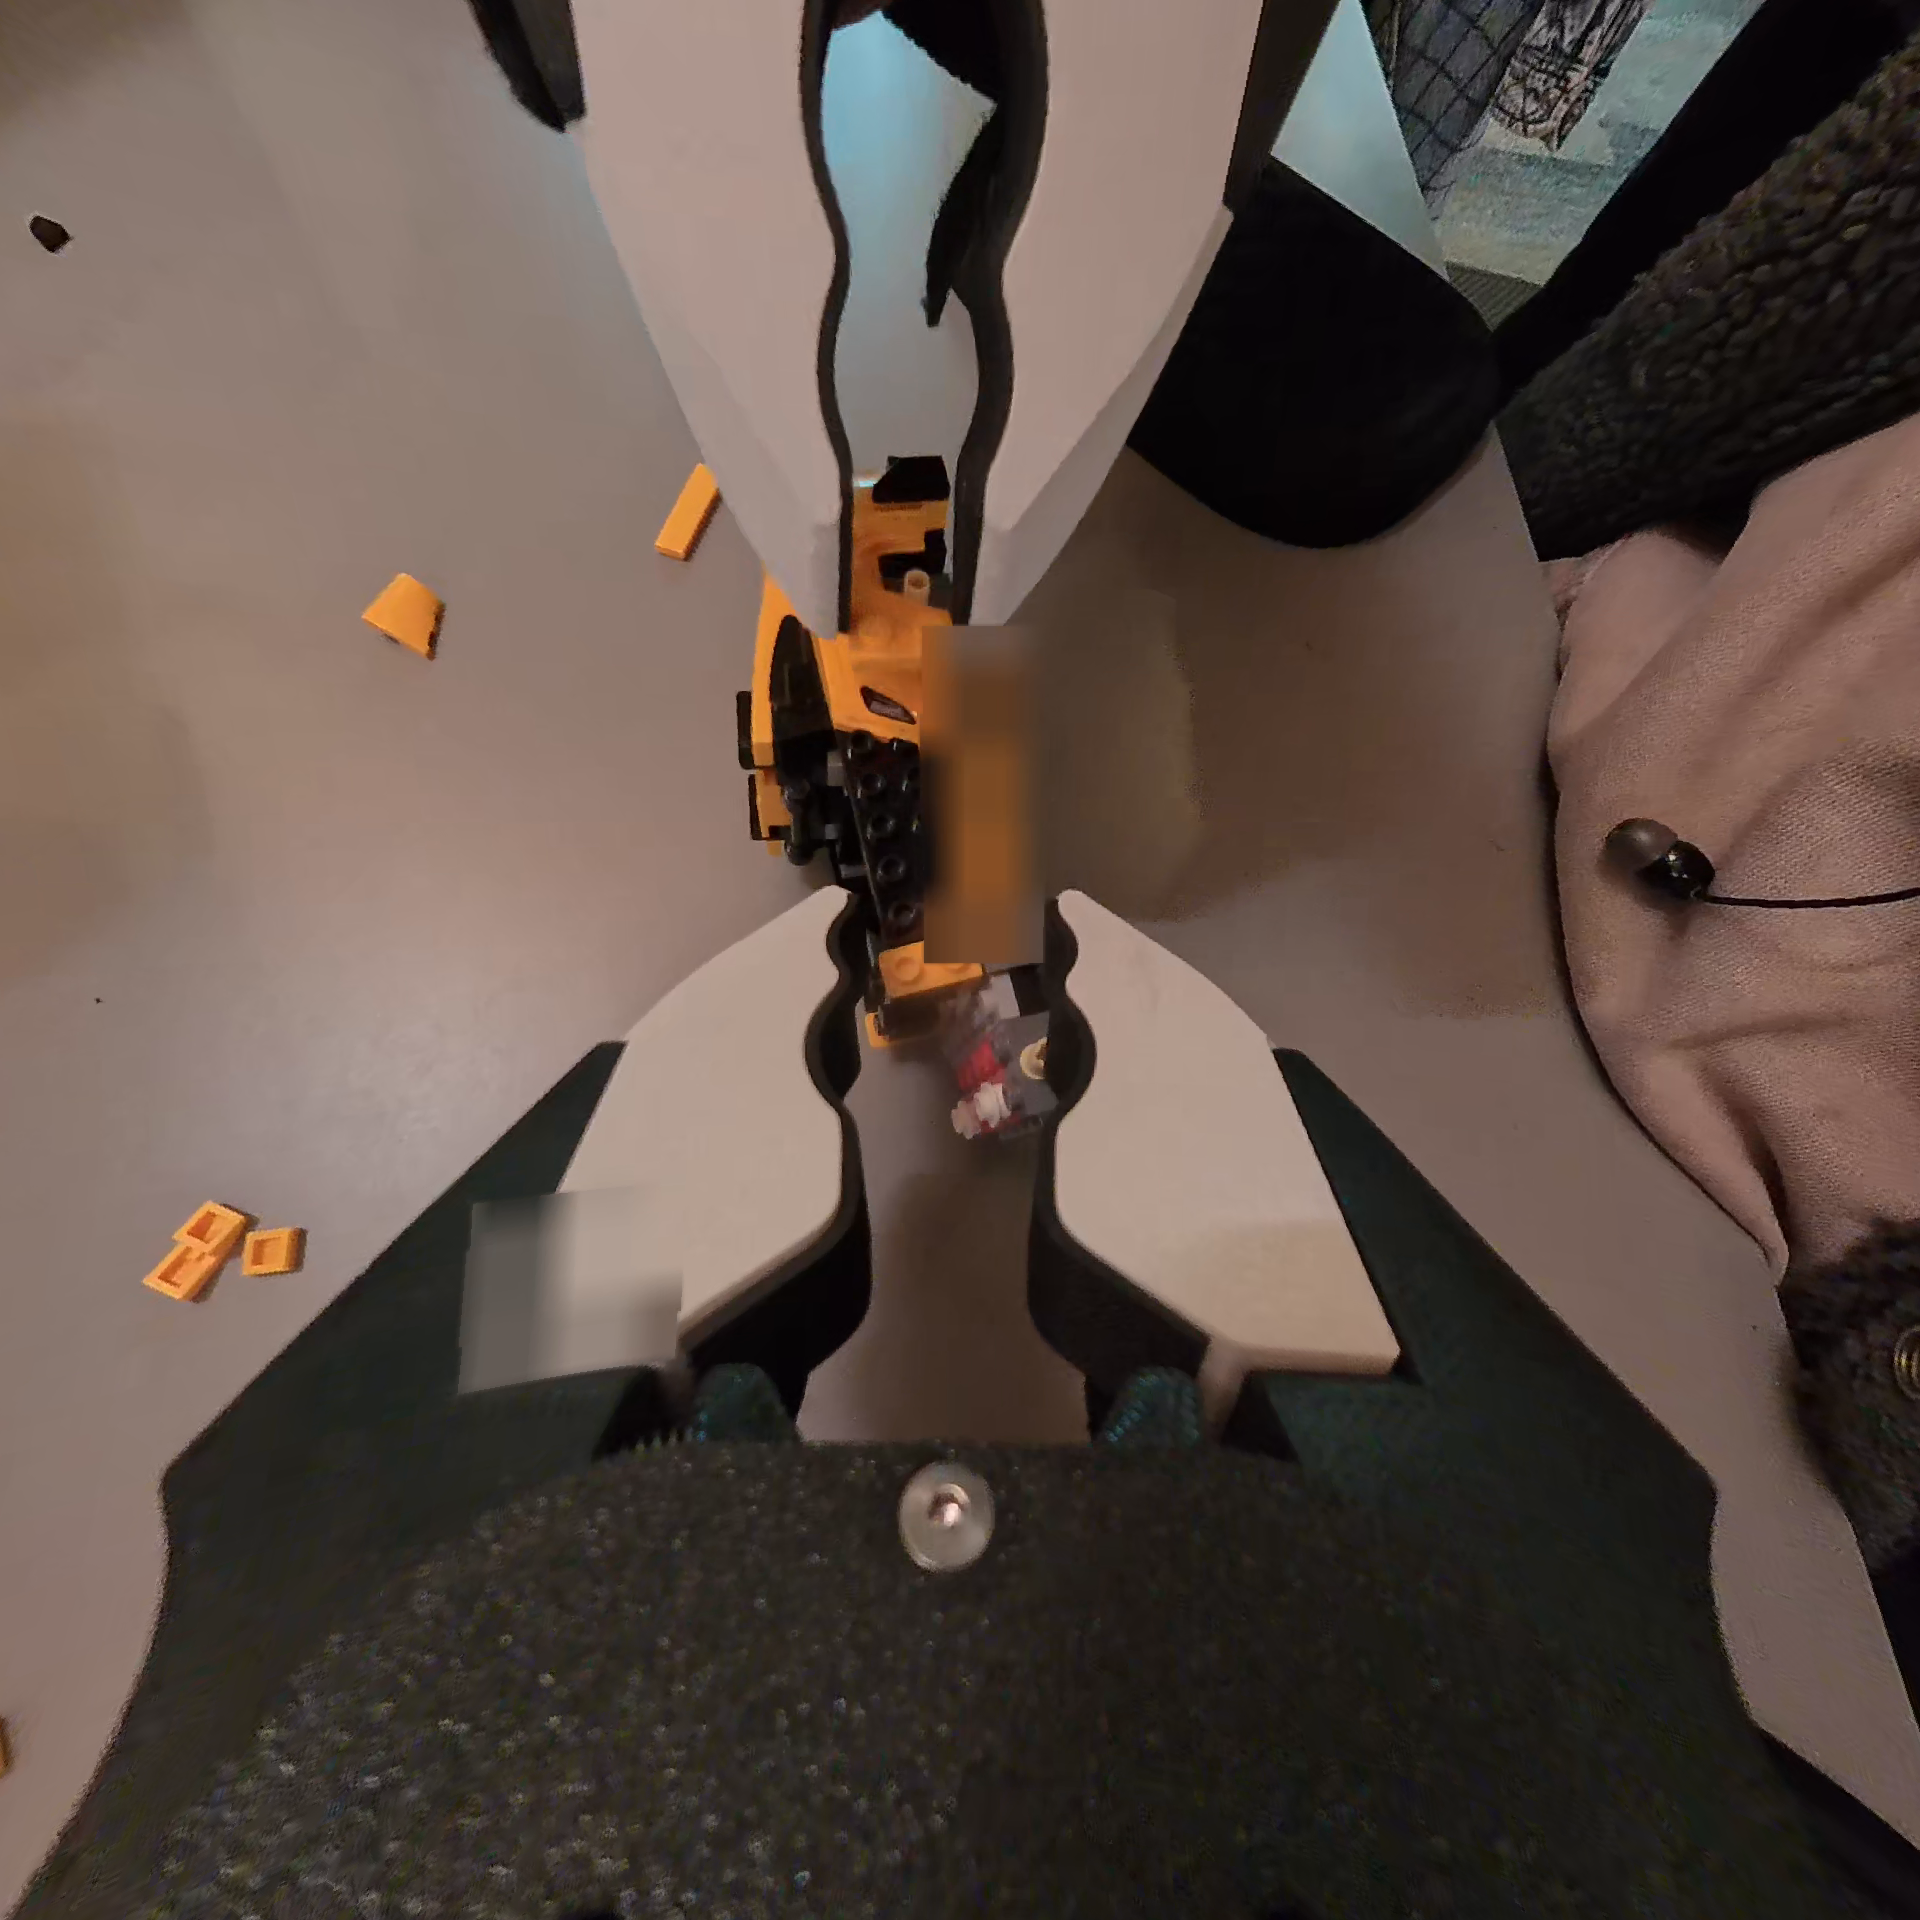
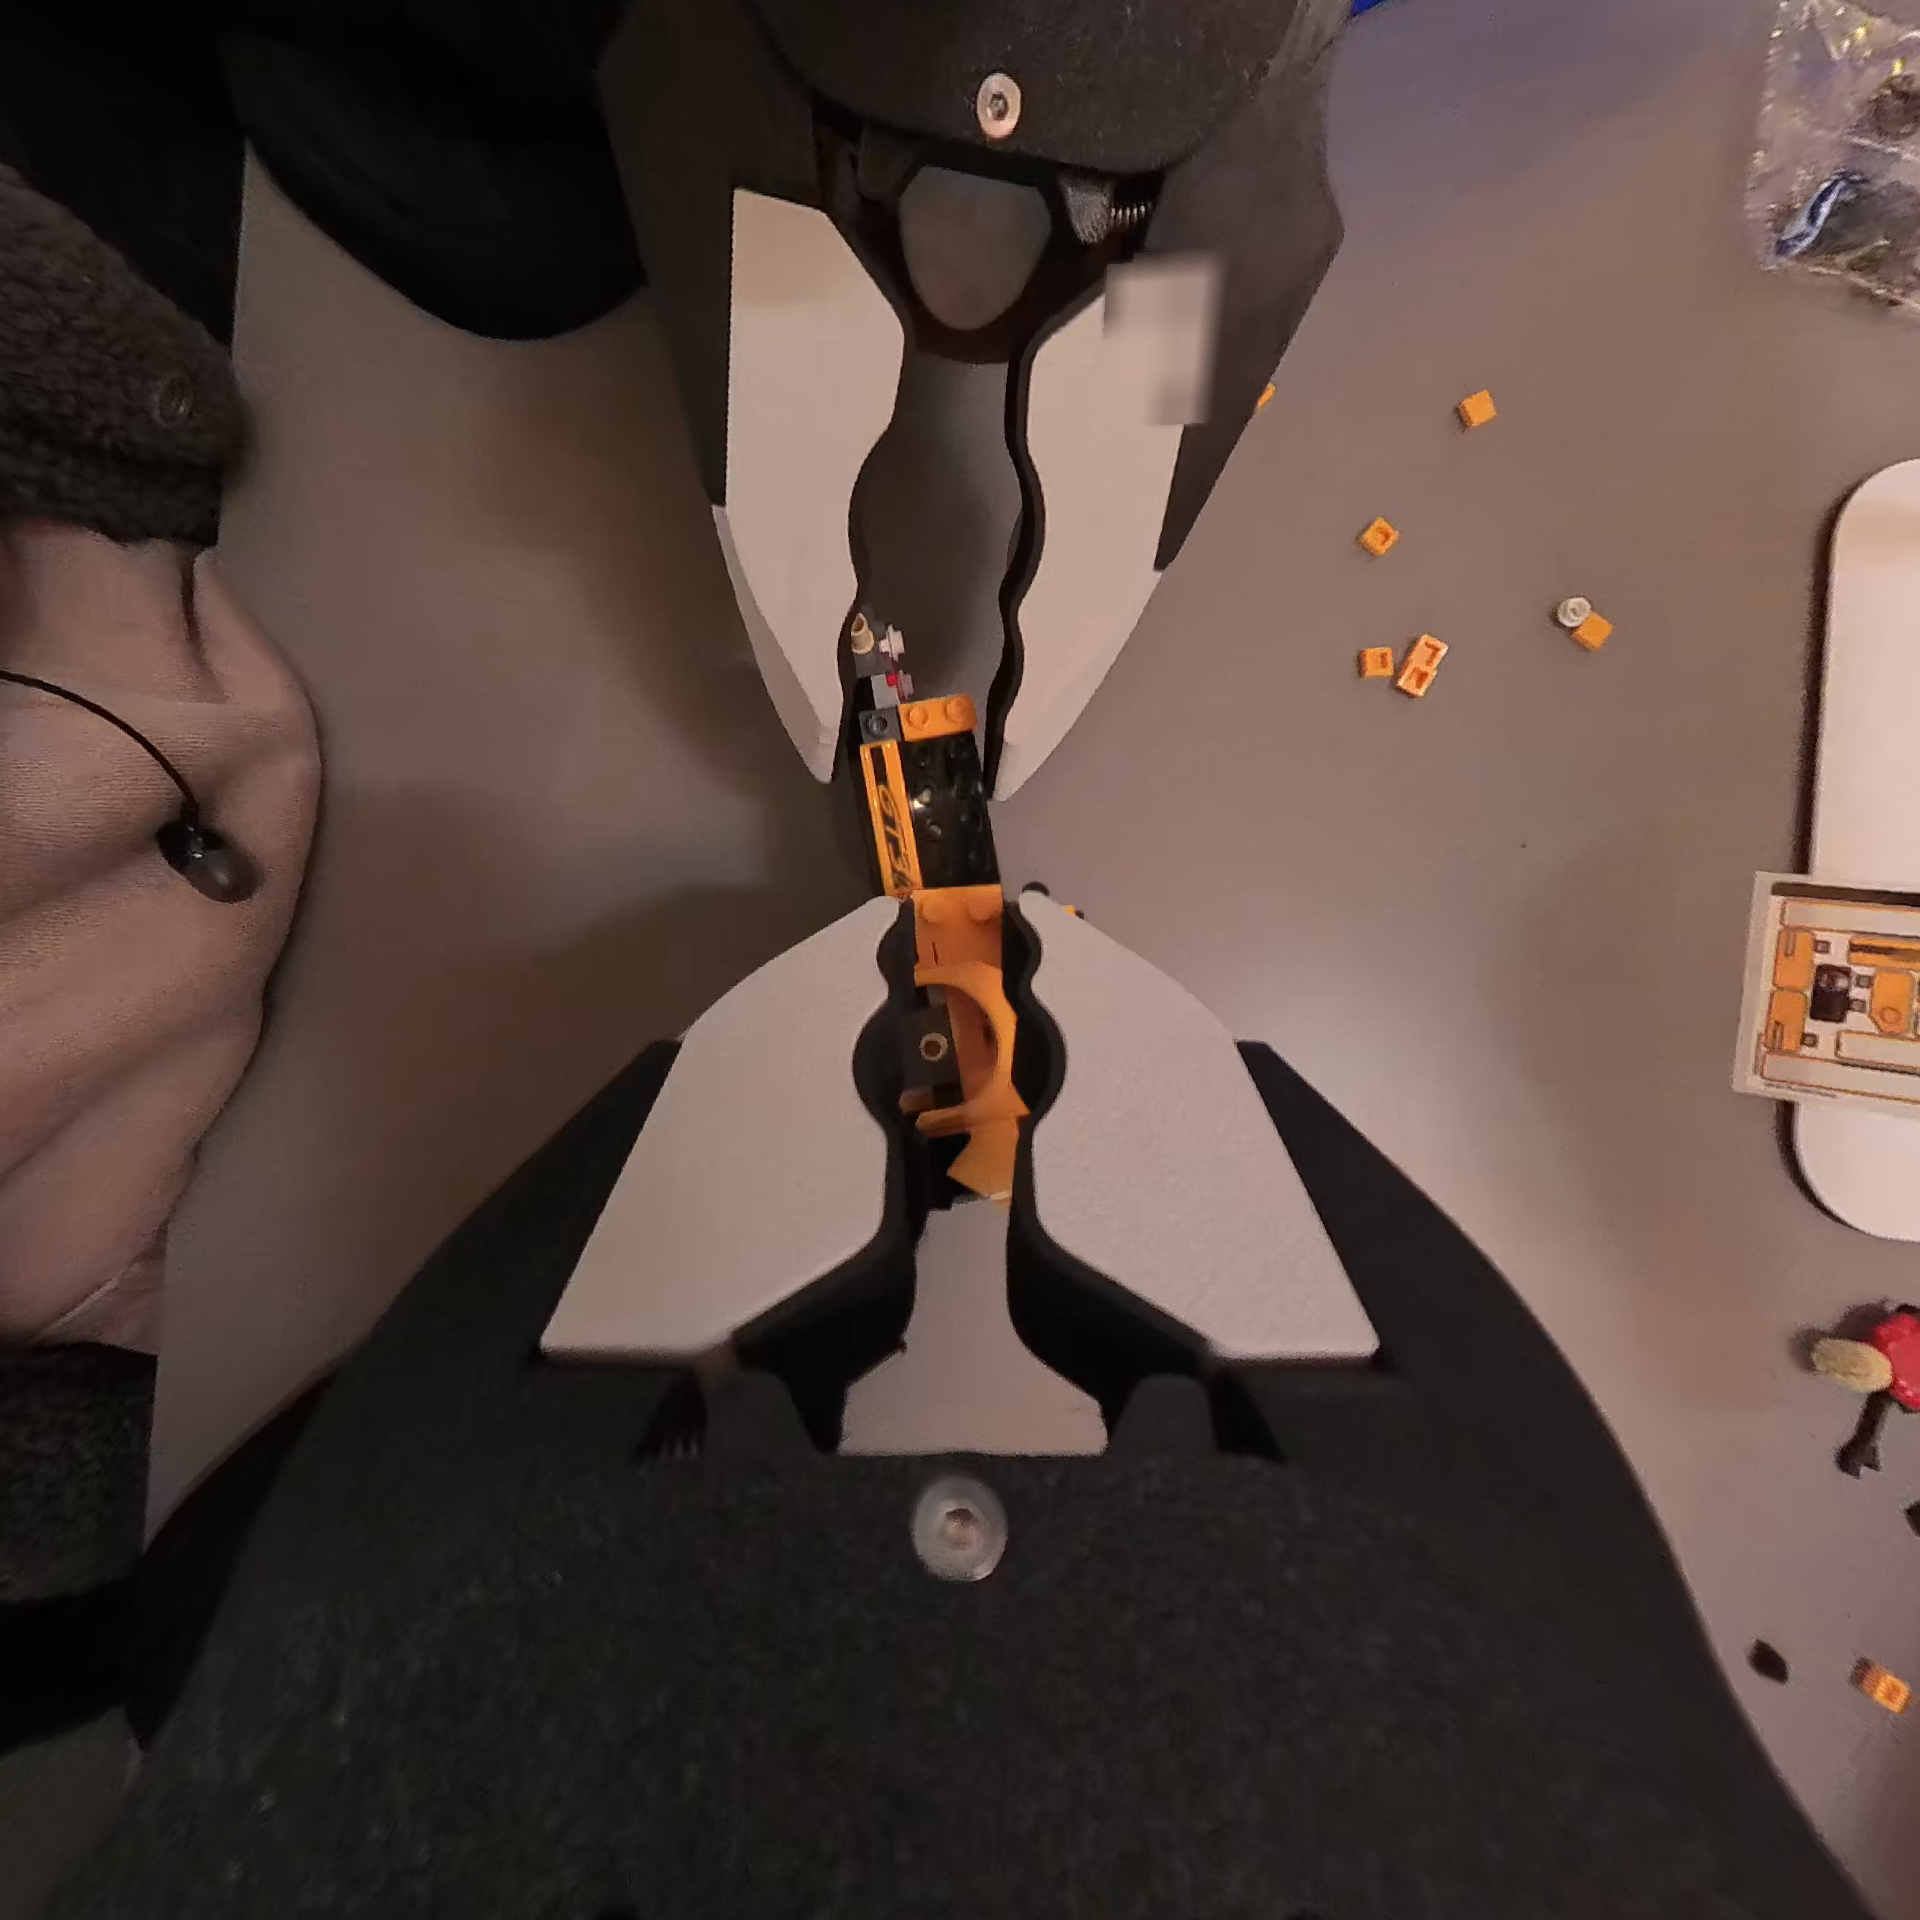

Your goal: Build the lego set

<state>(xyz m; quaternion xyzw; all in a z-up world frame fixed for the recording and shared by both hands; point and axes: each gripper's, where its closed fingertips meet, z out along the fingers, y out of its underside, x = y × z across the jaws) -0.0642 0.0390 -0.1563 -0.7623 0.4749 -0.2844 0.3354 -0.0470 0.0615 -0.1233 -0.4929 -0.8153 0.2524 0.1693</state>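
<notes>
Count per kind, both views combined.

- Grippers: two, the left gripper (image 1: 951, 935) and the right gripper (image 2: 956, 914).
- Brick model (image 2: 930, 821), orange and black: one.
- Loose orange bricks (image 2: 1403, 660) on the table (image 2: 520, 727): at least seven in the right wrist view; five show in the left wrist view.
- Clear round stud (image 2: 1574, 611): one.
- Printed sheet (image 2: 1829, 987): one.
- Clear bag (image 2: 1839, 156): one.
- Earbud (image 1: 1657, 860): one.
- Red figure (image 2: 1881, 1371): one, partly cut off.
</notes>
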